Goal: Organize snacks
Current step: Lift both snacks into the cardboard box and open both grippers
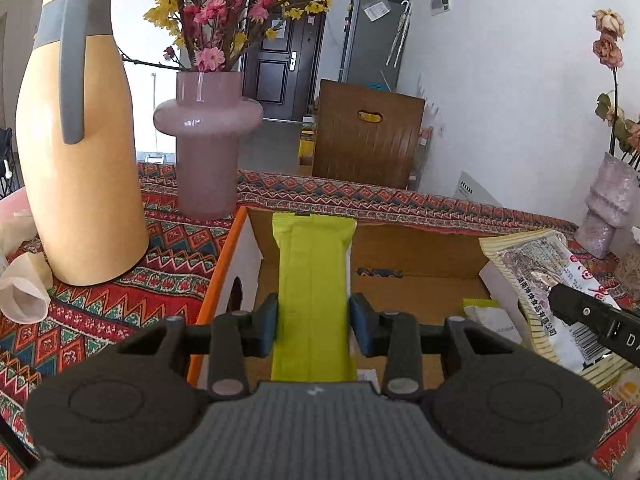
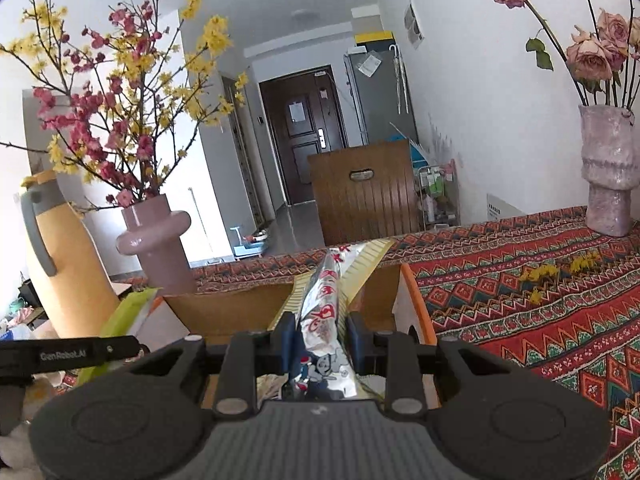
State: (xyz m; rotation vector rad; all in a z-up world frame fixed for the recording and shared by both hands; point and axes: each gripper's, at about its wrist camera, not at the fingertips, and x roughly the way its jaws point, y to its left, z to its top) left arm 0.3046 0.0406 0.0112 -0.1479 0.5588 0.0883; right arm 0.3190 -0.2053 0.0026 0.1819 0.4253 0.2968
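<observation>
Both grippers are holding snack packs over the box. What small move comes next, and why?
Probably lower both a little into the cardboard box, then release. The left gripper grips the green pack and the right gripper grips the silver pack, both already above the box's open top.

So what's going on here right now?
A person is packing snacks with two handheld grippers. The left gripper is shut on a long lime-green snack packet, the right gripper on a silver foil packet with red print. Both packets hang over the open cardboard box with orange edges.
</observation>
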